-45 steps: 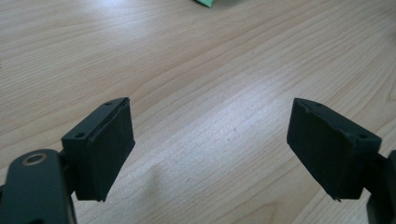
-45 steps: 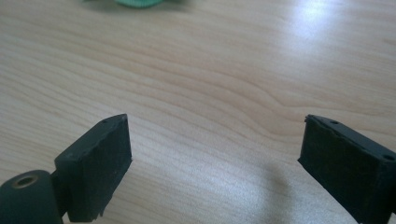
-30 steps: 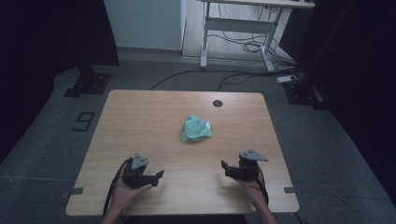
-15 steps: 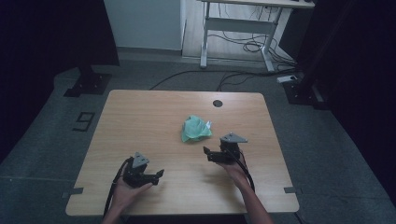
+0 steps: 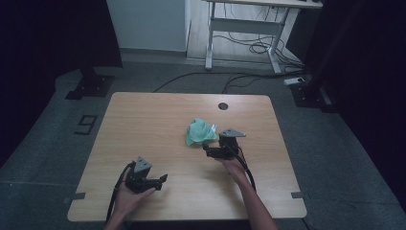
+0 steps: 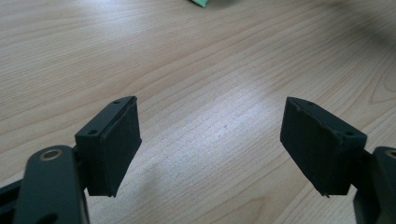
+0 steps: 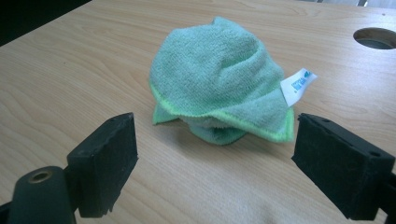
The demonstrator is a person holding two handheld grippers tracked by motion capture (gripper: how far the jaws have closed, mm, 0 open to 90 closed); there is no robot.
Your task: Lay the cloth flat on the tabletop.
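Since the earlier frames your right gripper (image 5: 207, 149) has advanced from the near right part of the table (image 5: 143, 120) toward its centre and now sits just beside the green cloth (image 5: 199, 132), short of contact. Your left gripper (image 5: 162, 180) has kept its place near the front left edge.

The cloth lies crumpled in a mound at mid-table, below the round cable hole (image 5: 222, 106). It has no clear long axis; in the right gripper view its white tag (image 7: 298, 86) sticks out on the right side, and the folded hem faces the gripper.

Your right gripper's jaws stand wide apart, holding nothing, with the cloth ahead of the gap between them. Your left gripper's jaws are likewise spread wide and empty over bare wood.
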